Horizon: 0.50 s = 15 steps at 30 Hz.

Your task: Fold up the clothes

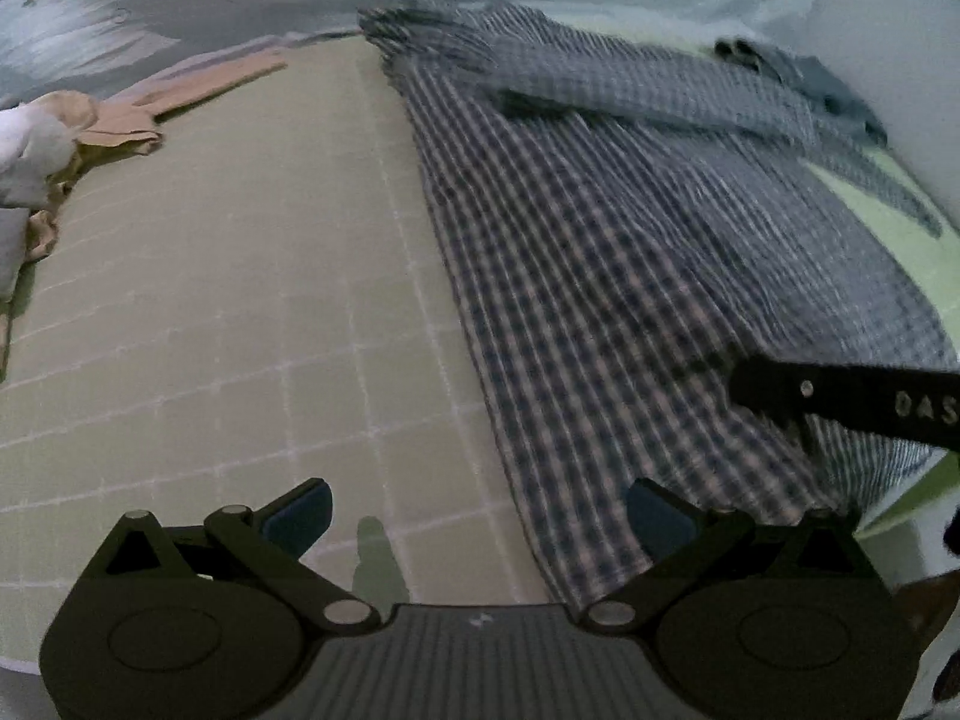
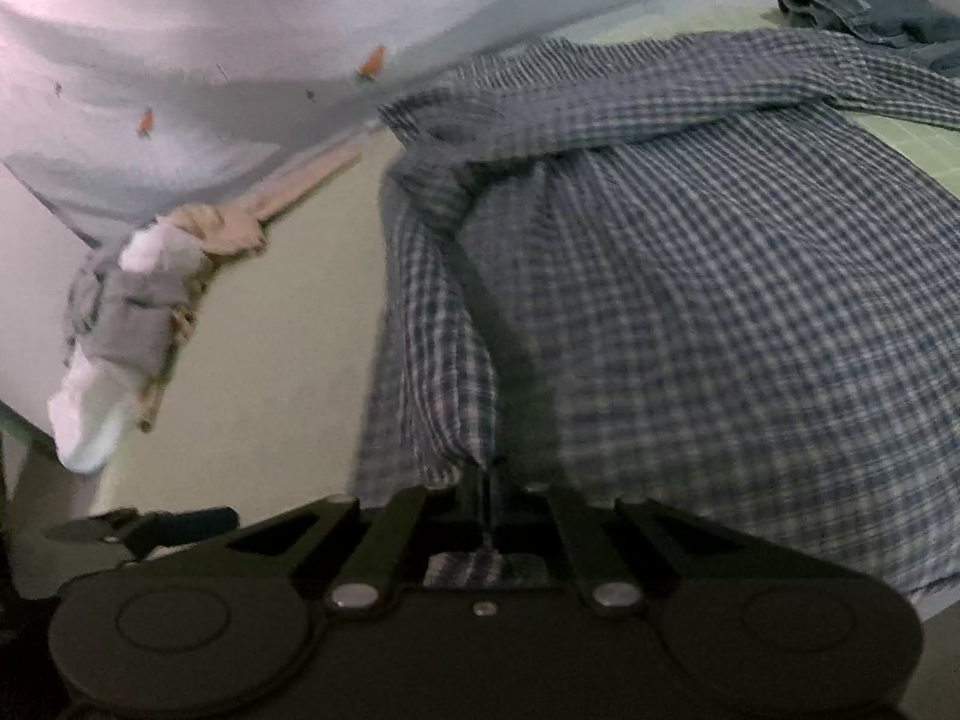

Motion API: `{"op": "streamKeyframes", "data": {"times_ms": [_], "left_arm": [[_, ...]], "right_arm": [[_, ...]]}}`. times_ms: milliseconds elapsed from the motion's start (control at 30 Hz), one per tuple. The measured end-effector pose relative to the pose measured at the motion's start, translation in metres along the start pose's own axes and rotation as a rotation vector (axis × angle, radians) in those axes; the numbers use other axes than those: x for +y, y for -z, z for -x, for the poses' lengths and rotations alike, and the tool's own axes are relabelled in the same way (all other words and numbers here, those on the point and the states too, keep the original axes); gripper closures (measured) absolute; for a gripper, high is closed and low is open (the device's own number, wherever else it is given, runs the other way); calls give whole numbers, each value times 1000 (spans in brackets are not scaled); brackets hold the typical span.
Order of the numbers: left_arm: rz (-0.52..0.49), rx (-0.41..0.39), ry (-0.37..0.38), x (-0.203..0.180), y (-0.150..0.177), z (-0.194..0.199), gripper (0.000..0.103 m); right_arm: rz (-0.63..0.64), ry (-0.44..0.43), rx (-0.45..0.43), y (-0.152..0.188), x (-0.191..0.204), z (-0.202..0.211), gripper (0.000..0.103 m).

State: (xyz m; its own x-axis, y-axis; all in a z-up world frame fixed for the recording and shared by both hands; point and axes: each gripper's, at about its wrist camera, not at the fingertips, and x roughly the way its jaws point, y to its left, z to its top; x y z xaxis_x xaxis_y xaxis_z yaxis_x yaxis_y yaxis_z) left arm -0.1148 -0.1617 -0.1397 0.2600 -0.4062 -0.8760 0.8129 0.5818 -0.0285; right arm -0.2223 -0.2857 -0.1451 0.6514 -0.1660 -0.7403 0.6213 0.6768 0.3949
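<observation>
A blue and white checked shirt [image 1: 630, 252] lies spread over the green gridded mat [image 1: 240, 300], one sleeve folded across its far part. My left gripper [image 1: 480, 516] stands open at the shirt's near left edge; its right finger is over the cloth, its left over bare mat, and nothing is pinched. In the right wrist view my right gripper [image 2: 487, 480] is shut on the near hem of the checked shirt [image 2: 720, 300], and a fold of cloth rises from its closed fingers. The right gripper's dark finger [image 1: 840, 402] also shows at the right of the left wrist view.
A tan garment [image 1: 150, 114] and white and grey clothes [image 2: 120, 324] are heaped at the mat's left edge. Folded blue denim [image 2: 876, 18] lies at the far right corner. A pale sheet printed with small orange shapes [image 2: 240, 60] hangs behind the mat [image 2: 288, 312].
</observation>
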Motion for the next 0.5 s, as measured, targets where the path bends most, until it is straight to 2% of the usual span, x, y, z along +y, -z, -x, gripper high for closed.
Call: {"op": "streamKeyframes", "data": {"times_ms": [100,267,333,400,433,467,500], "left_arm": [[-19,35,-32,-14,4,-9,0],[-33,74,-79,-24,10,-21,0],[-18,79,-72,-22,9,-22,0],[-11,89,-65,-19,6,-23,0],[-8,93,-66,-18,3,-23,0],[-5,97,-66,-18,0,-24,0],[1,96,-71,-17,-4,-25,0]], "right_arm": [[40,26,48,-2,-15,-9,101],[218,79,107,0,-14,-24,100],[286,94,115,1,-9,-26,100],[346,101,124,0,-3,-28,94],[350,93,134,-2,-3,-29,87],[341,84,141,-5,-4,-28,75],[335,92,136,-11,-4,-29,66]]}}
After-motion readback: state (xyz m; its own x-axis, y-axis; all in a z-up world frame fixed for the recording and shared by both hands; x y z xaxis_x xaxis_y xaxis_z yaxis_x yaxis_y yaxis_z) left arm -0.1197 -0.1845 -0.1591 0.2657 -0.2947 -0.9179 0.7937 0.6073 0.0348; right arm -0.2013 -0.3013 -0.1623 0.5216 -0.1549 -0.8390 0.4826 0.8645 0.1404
